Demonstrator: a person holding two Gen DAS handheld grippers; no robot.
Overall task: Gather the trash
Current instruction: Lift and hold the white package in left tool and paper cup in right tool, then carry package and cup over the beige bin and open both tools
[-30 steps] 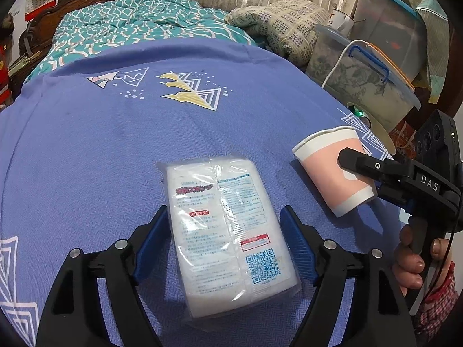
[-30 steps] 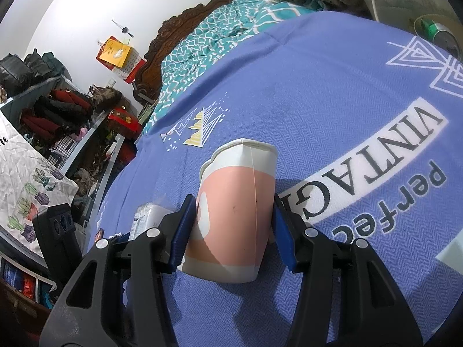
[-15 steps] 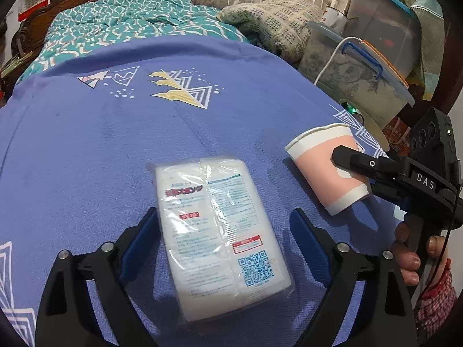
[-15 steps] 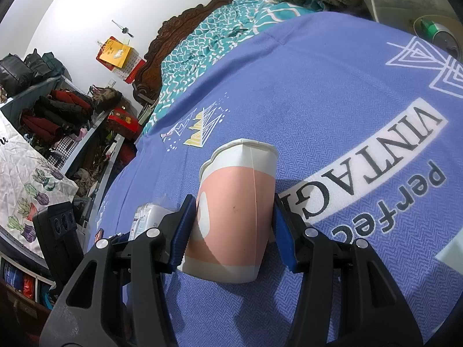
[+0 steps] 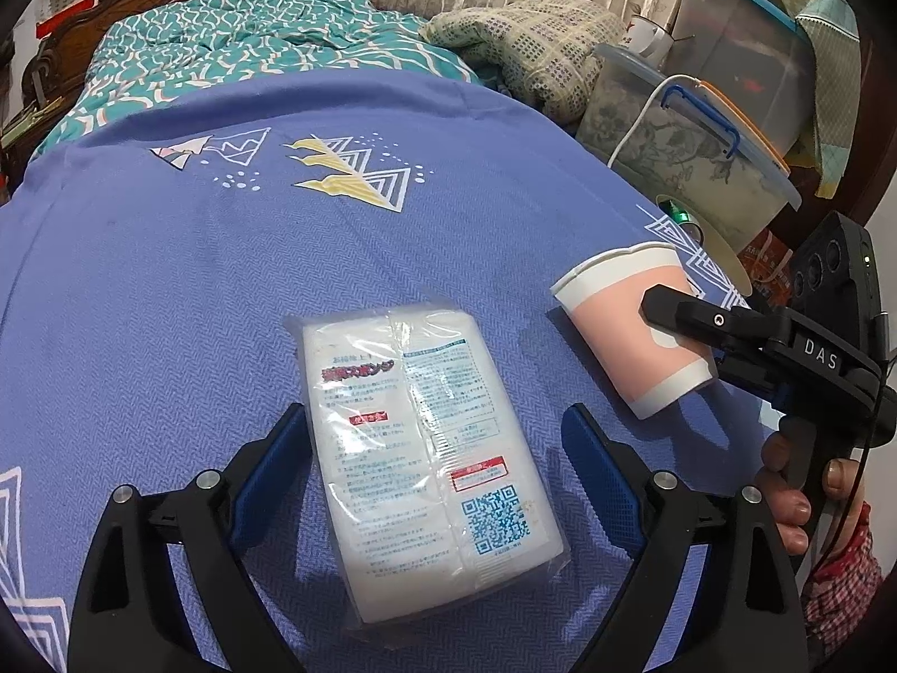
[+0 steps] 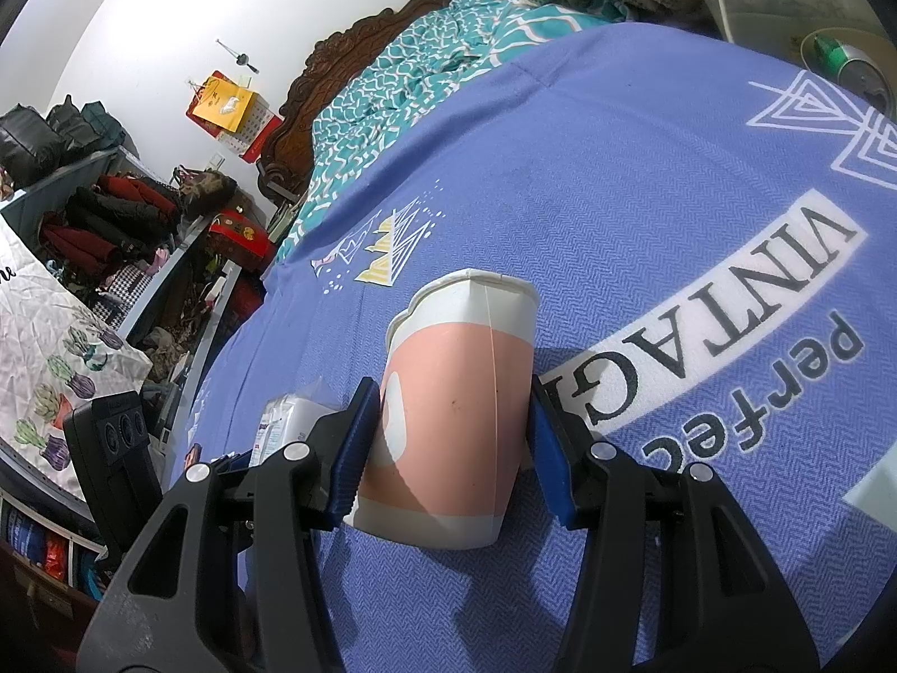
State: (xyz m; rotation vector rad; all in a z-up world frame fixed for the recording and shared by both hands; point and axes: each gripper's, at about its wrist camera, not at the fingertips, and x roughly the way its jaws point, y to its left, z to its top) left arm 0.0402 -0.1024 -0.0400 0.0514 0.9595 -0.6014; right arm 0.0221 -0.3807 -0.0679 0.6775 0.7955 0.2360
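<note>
A clear-wrapped white packet with printed text and a QR code lies flat on the purple bedspread. My left gripper straddles its middle. Its jaws are closing; the left pad is close beside the packet's edge and the right pad stands clear of it. A pink and white paper cup lies tilted, rim away from me, with my right gripper shut on its sides. In the left wrist view the cup sits right of the packet, and a person's hand holds that gripper's handle.
Lidded plastic storage boxes and a green can crowd the bed's right edge. A folded quilt and a teal blanket lie at the far end. Cluttered shelves stand left of the bed.
The left gripper's jaws spread wider from the packet's sides, then narrowed slightly. The packet stays on the bedspread. The right gripper and its cup have not moved.
</note>
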